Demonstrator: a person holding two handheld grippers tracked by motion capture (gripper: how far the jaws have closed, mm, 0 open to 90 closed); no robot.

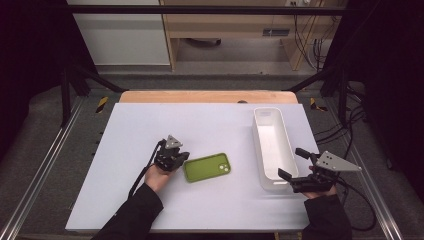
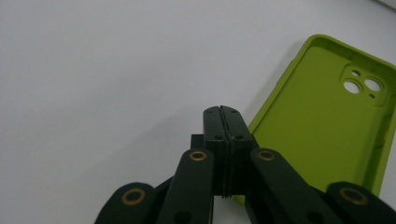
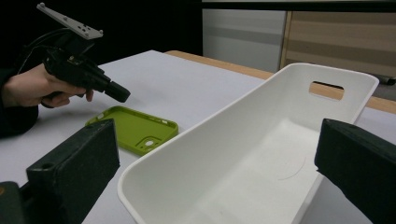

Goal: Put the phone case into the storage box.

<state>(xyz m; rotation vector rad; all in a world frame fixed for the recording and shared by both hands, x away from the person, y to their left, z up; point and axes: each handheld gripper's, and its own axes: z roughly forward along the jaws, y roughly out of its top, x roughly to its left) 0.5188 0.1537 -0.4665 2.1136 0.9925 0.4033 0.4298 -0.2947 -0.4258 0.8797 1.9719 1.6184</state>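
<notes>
The left claw (image 2: 227, 112) is closed on nothing, just beside the green phone case (image 2: 327, 121); the right claw (image 3: 215, 158) stands open around the white bin's (image 3: 261, 154) near end; the high view shows both on the desk (image 1: 150, 125).

- Phone case (image 1: 207, 167): lime green throughout, plain, no pattern
- Left gripper (image 2: 226, 122): black jaws and links, brass-coloured rings at the pivots
- Right gripper (image 1: 292, 166): black body, grey three-cornered plate on top
- Bin (image 1: 261, 140): plain white inside and out
- Table (image 1: 165, 120): pale lavender-white top, light wood edge at the far side
- Sleeves (image 1: 131, 215): black
</notes>
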